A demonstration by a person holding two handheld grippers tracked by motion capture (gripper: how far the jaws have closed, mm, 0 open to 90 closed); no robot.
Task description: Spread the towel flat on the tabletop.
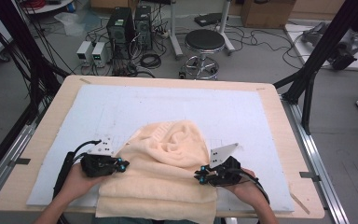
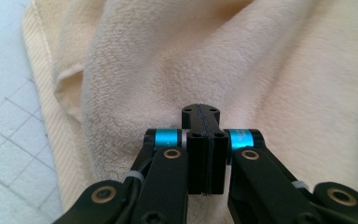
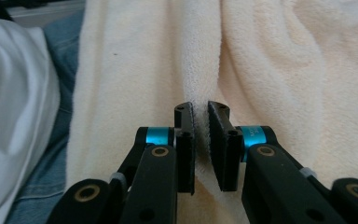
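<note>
A cream terry towel point(image 1: 168, 158) lies bunched and folded at the near middle of the white mat, its front edge hanging over the table's near side. My left gripper point(image 1: 125, 164) sits at the towel's left edge. In the left gripper view its jaws point(image 2: 200, 109) are pressed flat together, tips against the towel point(image 2: 261, 60), with no cloth seen between them. My right gripper point(image 1: 198, 176) is at the towel's right side. In the right gripper view point(image 3: 200, 109) it is shut on a raised fold of the towel point(image 3: 270, 56) running between the pads.
The white mat point(image 1: 168, 102) covers most of the wooden table point(image 1: 279, 121). A person's jeans point(image 3: 60, 140) and white garment point(image 3: 14, 93) lie just beyond the towel's hanging edge. Behind the table are a stool point(image 1: 204, 42), computer towers point(image 1: 121, 28) and cables.
</note>
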